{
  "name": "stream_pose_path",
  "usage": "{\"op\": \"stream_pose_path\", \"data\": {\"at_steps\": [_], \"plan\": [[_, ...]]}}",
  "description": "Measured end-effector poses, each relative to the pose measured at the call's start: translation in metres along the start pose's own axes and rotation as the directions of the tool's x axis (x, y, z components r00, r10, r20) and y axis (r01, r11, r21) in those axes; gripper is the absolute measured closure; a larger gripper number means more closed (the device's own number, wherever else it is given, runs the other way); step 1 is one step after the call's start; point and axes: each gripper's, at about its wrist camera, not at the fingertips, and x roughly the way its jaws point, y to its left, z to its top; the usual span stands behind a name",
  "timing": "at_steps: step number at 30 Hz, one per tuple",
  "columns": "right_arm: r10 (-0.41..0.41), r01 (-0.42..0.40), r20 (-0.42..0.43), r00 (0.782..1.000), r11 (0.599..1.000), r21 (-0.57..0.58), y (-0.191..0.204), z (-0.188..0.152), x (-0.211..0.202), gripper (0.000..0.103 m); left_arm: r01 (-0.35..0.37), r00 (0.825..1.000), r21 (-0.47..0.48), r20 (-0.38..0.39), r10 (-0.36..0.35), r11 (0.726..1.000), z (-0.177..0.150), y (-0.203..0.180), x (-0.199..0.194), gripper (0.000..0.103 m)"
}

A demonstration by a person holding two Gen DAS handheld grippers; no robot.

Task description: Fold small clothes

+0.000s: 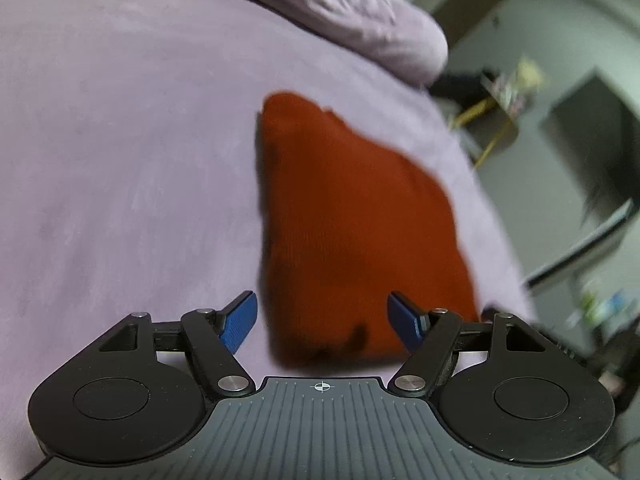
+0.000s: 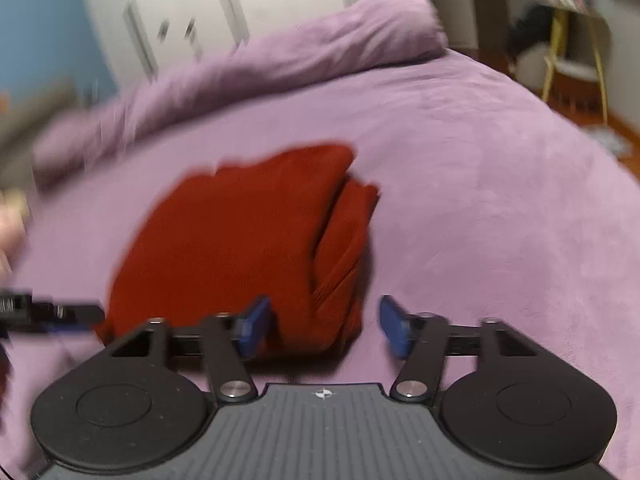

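A folded rust-red garment (image 1: 352,224) lies on a purple bedspread (image 1: 120,160). My left gripper (image 1: 322,320) is open, its blue fingers wide apart just above the garment's near edge, holding nothing. In the right wrist view the same garment (image 2: 240,240) lies folded, with a doubled layer along its right side. My right gripper (image 2: 324,326) is open over the garment's near right corner and holds nothing. The left gripper's tip (image 2: 60,314) shows at the left edge of the right wrist view, next to the garment's near left corner.
A rolled purple duvet (image 2: 280,56) lies along the far side of the bed. The bed's edge (image 1: 500,240) runs close to the garment on the right in the left wrist view. A yellow-legged stand (image 2: 576,52) and white wardrobe doors (image 2: 240,8) stand beyond the bed.
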Motion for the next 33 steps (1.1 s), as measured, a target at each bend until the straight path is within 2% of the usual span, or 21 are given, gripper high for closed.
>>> {"op": "stream_pose_path", "data": {"at_steps": [1, 3, 4, 7, 11, 13, 14, 16, 18, 20, 23, 25, 27, 29, 30, 31, 32, 33], "plan": [[0.049, -0.049, -0.001, 0.999, 0.997, 0.055, -0.012, 0.005, 0.001, 0.026, 0.021, 1.000, -0.053, 0.000, -0.021, 0.998, 0.008, 0.008, 0.005, 0.026], [0.159, -0.152, -0.036, 0.987, 0.977, 0.151, -0.032, 0.014, 0.015, 0.025, 0.072, 0.996, -0.149, -0.032, -0.078, 0.986, 0.023, 0.023, 0.023, 0.027], [0.175, -0.161, -0.053, 0.983, 0.966, 0.205, -0.041, 0.017, 0.024, 0.025, 0.079, 0.995, -0.181, -0.049, -0.089, 0.980, 0.029, 0.027, 0.034, 0.027], [0.241, -0.193, -0.100, 0.965, 0.918, 0.347, -0.065, 0.027, 0.057, 0.027, 0.102, 0.988, -0.199, -0.093, -0.123, 0.975, 0.041, 0.029, 0.064, 0.027], [0.353, -0.278, -0.077, 0.933, 0.838, 0.469, -0.079, 0.035, 0.086, 0.033, 0.143, 0.979, -0.226, -0.114, -0.172, 0.964, 0.049, 0.030, 0.094, 0.024], [0.398, -0.308, -0.088, 0.913, 0.815, 0.490, -0.075, 0.037, 0.099, 0.049, 0.147, 0.978, -0.226, -0.111, -0.176, 0.963, 0.050, 0.028, 0.102, 0.026], [0.404, -0.305, -0.102, 0.909, 0.812, 0.498, -0.074, 0.037, 0.106, 0.053, 0.142, 0.979, -0.220, -0.112, -0.169, 0.965, 0.050, 0.026, 0.102, 0.028], [0.400, -0.297, -0.112, 0.909, 0.814, 0.500, -0.066, 0.036, 0.114, 0.065, 0.118, 0.983, -0.207, -0.116, -0.144, 0.971, 0.050, 0.025, 0.101, 0.047], [0.390, -0.286, -0.109, 0.914, 0.812, 0.509, -0.056, 0.034, 0.116, 0.069, 0.127, 0.983, -0.213, -0.103, -0.151, 0.969, 0.050, 0.027, 0.093, 0.052], [0.409, -0.310, -0.088, 0.909, 0.800, 0.513, -0.046, 0.034, 0.110, 0.069, 0.133, 0.984, -0.206, -0.087, -0.153, 0.969, 0.052, 0.026, 0.081, 0.053], [0.478, -0.365, -0.081, 0.875, 0.761, 0.537, -0.029, 0.034, 0.104, 0.070, 0.118, 0.990, -0.137, -0.066, -0.128, 0.984, 0.053, 0.023, 0.046, 0.053], [0.505, -0.379, -0.122, 0.854, 0.765, 0.520, -0.011, 0.030, 0.103, 0.070, 0.084, 0.994, -0.117, -0.059, -0.092, 0.990, 0.048, 0.030, 0.018, 0.053], [0.540, -0.398, -0.164, 0.825, 0.763, 0.510, 0.009, 0.018, 0.105, 0.070, 0.018, 0.998, -0.096, -0.061, -0.024, 0.995, 0.037, 0.040, -0.010, 0.053], [0.568, -0.421, -0.195, 0.800, 0.761, 0.493, 0.030, 0.002, 0.105, 0.070, -0.031, 0.997, -0.120, -0.073, 0.022, 0.992, 0.021, 0.054, -0.031, 0.051], [0.572, -0.430, -0.202, 0.795, 0.766, 0.477, 0.039, -0.005, 0.103, 0.069, -0.053, 0.995, -0.130, -0.085, 0.042, 0.990, 0.015, 0.061, -0.038, 0.049], [0.562, -0.428, -0.213, 0.799, 0.781, 0.455, 0.046, -0.009, 0.098, 0.066, -0.072, 0.994, -0.134, -0.097, 0.060, 0.988, 0.011, 0.065, -0.044, 0.047], [0.544, -0.417, -0.226, 0.808, 0.800, 0.431, 0.052, -0.012, 0.094, 0.063, -0.098, 0.991, -0.130, -0.098, 0.086, 0.987, 0.008, 0.068, -0.050, 0.045], [0.518, -0.397, -0.247, 0.819, 0.822, 0.407, 0.058, -0.013, 0.089, 0.055, -0.121, 0.990, -0.121, -0.087, 0.111, 0.985, 0.007, 0.069, -0.056, 0.045]]}}
